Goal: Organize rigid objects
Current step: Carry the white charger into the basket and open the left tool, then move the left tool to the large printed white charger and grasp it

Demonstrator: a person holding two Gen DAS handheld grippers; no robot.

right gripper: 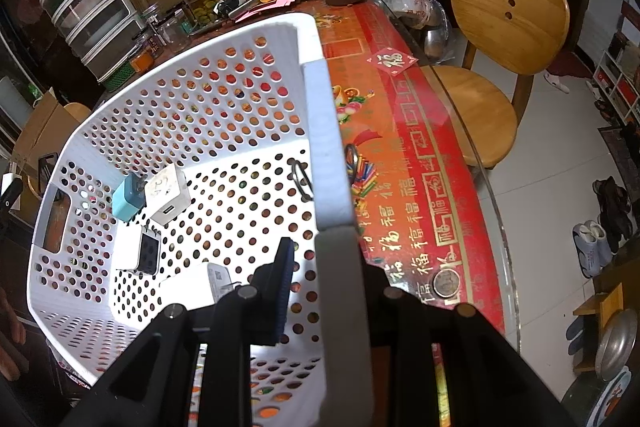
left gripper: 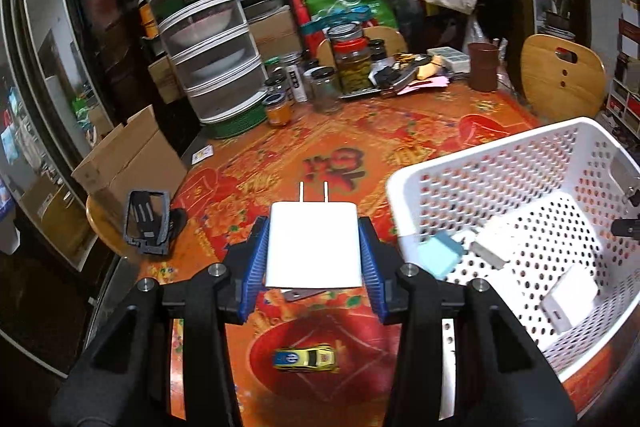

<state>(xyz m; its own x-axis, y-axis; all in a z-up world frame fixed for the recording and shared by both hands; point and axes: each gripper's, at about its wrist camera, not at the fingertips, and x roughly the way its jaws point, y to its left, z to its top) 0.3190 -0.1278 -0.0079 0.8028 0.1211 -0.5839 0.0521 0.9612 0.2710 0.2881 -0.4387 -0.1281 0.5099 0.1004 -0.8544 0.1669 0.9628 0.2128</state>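
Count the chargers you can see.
5. White charger in left gripper; four in basket: teal charger, marked charger beside it, dark-faced charger, and half-hidden charger nearest camera. More may be hidden.

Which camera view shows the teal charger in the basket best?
The right wrist view: the teal charger sits unobstructed on the basket floor. The left wrist view shows it smaller, blurred, partly behind the basket's rim.

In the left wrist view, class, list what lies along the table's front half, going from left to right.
Black holder → white charger in the left gripper → white basket, with chargers inside.
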